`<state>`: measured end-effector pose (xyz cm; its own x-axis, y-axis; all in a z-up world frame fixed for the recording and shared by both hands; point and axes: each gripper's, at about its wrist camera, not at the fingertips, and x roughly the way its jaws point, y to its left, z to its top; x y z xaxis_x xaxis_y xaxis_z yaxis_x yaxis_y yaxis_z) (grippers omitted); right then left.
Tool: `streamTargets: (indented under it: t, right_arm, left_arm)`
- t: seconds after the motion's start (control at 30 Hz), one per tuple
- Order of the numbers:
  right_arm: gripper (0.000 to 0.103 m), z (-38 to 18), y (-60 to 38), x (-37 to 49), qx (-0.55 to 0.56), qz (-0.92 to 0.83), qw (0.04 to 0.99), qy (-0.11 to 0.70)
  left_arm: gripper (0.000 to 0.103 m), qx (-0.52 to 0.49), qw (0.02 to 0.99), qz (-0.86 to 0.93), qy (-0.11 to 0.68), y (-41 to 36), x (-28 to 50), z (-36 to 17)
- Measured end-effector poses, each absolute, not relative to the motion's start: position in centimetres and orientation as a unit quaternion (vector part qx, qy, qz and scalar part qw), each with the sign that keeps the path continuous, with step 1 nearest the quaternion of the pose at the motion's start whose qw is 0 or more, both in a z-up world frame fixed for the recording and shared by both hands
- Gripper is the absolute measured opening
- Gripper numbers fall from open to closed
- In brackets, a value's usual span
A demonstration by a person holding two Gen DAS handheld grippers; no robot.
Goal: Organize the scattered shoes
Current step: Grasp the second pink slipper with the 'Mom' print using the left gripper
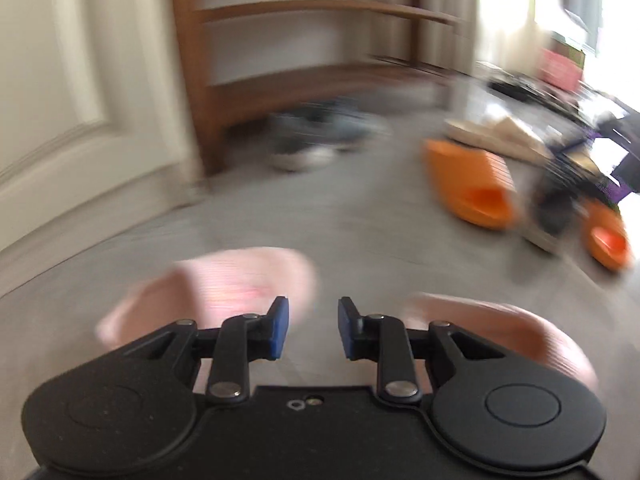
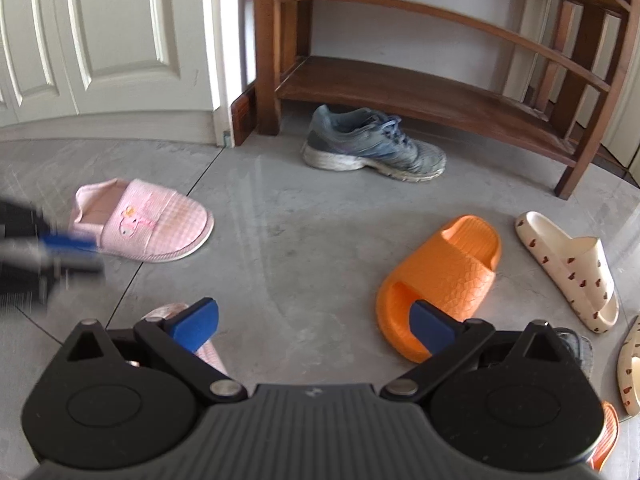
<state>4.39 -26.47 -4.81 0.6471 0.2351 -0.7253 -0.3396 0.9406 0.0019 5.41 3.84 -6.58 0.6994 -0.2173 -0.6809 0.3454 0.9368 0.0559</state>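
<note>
Two pink slippers sit low in the blurred left wrist view, one (image 1: 224,296) at lower left behind the left gripper (image 1: 312,330) and the other (image 1: 504,332) at lower right; the gripper's blue pads stand a modest gap apart with only bare grey floor (image 1: 320,220) between them, holding nothing. Right of centre lies an orange slide (image 1: 468,184), with a second orange slide (image 1: 606,240) near the right edge, a cream sandal (image 1: 492,132) above them, and a smeared grey sneaker (image 1: 316,136) in the middle by the foot of a wooden shoe rack (image 1: 312,76). In the sharper right wrist view, the right gripper (image 2: 314,326) is spread wide and empty at the bottom of the frame. A pink slipper (image 2: 142,220) lies at middle left, just beside the blurred left gripper (image 2: 60,248) at the left edge. The grey sneaker (image 2: 372,144) sits at upper centre, partly under the rack's (image 2: 420,88) lowest shelf. An orange slide (image 2: 440,280) lies right of centre, and a cream sandal with small dark red marks (image 2: 568,268) lies further right.
</note>
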Motion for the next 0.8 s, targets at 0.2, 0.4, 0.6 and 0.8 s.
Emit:
streamTargets:
  t: [0.2, 0.4, 0.6, 0.8]
  right_arm:
    - [0.103, -5.2, -25.6, 4.4, -0.080, 0.166, 0.904, 0.386]
    - [0.103, -5.6, -24.6, 4.5, -0.093, 0.173, 0.903, 0.382]
    - [0.103, -5.9, -24.3, 5.4, -0.093, 0.172, 0.899, 0.393]
    - [0.103, -6.3, -24.5, 5.7, -0.088, 0.172, 0.895, 0.401]
  left_arm:
    - [0.025, 0.076, 0.921, -0.091, 0.370, 5.3, 7.9, -7.9]
    - [0.043, 0.051, 0.925, -0.056, 0.373, 5.5, 9.3, -9.7]
    - [0.043, 0.024, 0.922, -0.056, 0.383, 6.3, 11.4, -10.9]
    - [0.043, -0.001, 0.917, -0.056, 0.395, 6.5, 12.6, -12.0]
